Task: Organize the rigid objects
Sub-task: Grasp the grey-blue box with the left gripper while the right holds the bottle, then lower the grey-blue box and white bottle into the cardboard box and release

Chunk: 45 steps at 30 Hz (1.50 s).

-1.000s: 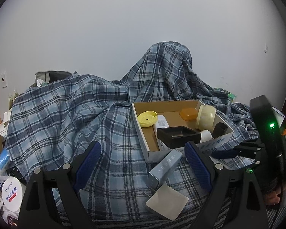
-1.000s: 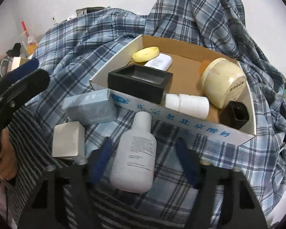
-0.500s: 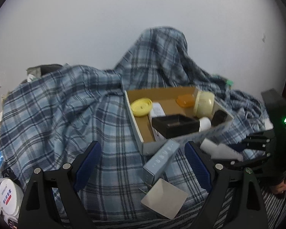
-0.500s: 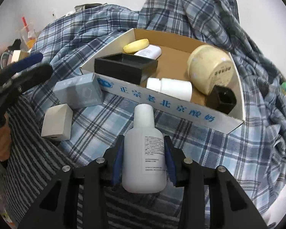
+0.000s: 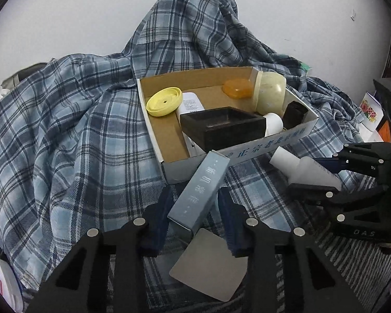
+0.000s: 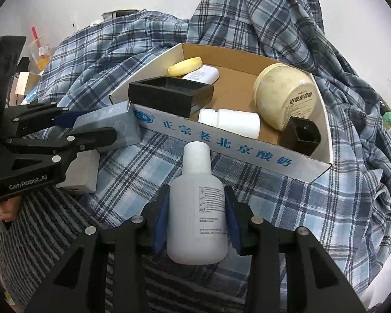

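Closing around the long grey-blue carton (image 5: 199, 191), the left gripper (image 5: 195, 217) had its blue pads on either flank of the box, though whether they already pressed on it could not be told from the left wrist view. The carton lay tilted on the plaid cloth (image 5: 65, 140), its far end leaning against the near wall of the cardboard tray (image 5: 273, 146), its near end resting beside a flat grey square box (image 5: 211, 263) close to the cloth's near edge. The right gripper (image 6: 196, 214) was pinched on a white plastic bottle (image 6: 197, 208), cap pointing toward the tray's printed front wall, the bottle lifted just short of that wall. Inside the tray sat a black open box (image 6: 169, 95), a yellow lid (image 6: 185, 66), a cream jar (image 6: 284, 96) on its side, a small white bottle (image 6: 230, 122), a black hexagonal cap (image 6: 303, 135) at the near right corner, and an orange soap dish (image 5: 237, 88) at the far side. To do this step well, the left pads should probably seat squarely on the carton's long faces, since a skewed pinch on thin card could crush a corner or let it pivot. Lifting it clear of the tray wall before swinging inward seemed wise, and the bare cardboard floor along the tray's left side looked like the roomiest spot for it.
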{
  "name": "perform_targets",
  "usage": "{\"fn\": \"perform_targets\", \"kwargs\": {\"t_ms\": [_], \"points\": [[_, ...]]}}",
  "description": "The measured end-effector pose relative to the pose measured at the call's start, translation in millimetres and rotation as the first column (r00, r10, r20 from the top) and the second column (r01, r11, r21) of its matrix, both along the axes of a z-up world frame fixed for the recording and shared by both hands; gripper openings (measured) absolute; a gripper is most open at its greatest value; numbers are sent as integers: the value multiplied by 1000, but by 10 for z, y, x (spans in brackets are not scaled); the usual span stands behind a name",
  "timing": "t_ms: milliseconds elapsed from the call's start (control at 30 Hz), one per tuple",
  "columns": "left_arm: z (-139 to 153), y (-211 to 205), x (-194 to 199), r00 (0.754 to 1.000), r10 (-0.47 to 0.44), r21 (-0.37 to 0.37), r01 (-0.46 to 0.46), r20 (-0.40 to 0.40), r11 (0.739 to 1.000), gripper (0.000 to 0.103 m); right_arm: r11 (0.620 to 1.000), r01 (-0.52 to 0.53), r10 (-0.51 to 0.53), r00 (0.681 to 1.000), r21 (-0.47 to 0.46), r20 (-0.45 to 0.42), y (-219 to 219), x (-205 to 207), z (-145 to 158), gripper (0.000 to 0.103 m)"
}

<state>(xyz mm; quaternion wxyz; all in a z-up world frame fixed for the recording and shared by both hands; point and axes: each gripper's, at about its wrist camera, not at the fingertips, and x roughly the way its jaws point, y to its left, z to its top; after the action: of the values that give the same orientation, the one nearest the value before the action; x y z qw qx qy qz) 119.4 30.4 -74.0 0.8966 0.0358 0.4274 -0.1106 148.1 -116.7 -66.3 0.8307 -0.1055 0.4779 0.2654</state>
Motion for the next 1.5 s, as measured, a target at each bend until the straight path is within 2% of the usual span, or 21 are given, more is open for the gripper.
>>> {"fn": "perform_targets", "kwargs": {"t_ms": [100, 167, 233, 400, 567, 700, 833, 900, 1033, 1267, 1367, 1500], "points": [[40, 5, -41, 1000, -7, -8, 7, 28, 1000, 30, 1000, 6, -6, 1000, -12, 28, 7, -24, 31, 39], [134, 17, -137, 995, -23, -35, 26, 92, 999, 22, 1000, -2, 2, 998, -1, 63, 8, -67, 88, 39], [228, 54, -224, 987, -13, -53, 22, 158, 998, 21, 1000, -18, 15, 994, 23, 108, 6, -124, 165, 39], [452, 186, -513, 942, 32, -112, 6, 335, 994, 20, 995, -17, -3, 981, 96, 196, -53, -213, 326, 39], [575, 156, -714, 892, 40, -93, 2, 451, 996, 20, 985, 53, -94, 961, 163, 261, -186, -207, 459, 39], [599, 131, -727, 886, 46, -70, -16, 462, 997, 20, 980, 90, -141, 945, 180, 294, -271, -175, 530, 39], [617, 134, -759, 879, 53, -63, -27, 473, 998, 20, 977, 105, -153, 949, 183, 275, -313, -133, 521, 39], [638, 140, -765, 876, 86, -56, -68, 475, 996, 20, 978, 105, -154, 947, 181, 281, -310, -137, 529, 39], [811, 190, -785, 857, 119, -76, -94, 502, 993, 20, 976, 112, -171, 925, 185, 340, -349, -183, 615, 39], [1260, 4, -707, 816, 69, -8, -79, 573, 997, 20, 964, 141, -221, 895, 225, 387, -412, -105, 927, 39], [1435, -91, -599, 791, 65, -8, -76, 609, 997, 20, 970, 142, -219, 859, 196, 463, -359, -62, 1083, 39], [1560, -184, -360, 764, 108, -30, -115, 636, 993, 20, 970, 152, -228, 831, 188, 507, -285, 32, 1301, 39]]}}
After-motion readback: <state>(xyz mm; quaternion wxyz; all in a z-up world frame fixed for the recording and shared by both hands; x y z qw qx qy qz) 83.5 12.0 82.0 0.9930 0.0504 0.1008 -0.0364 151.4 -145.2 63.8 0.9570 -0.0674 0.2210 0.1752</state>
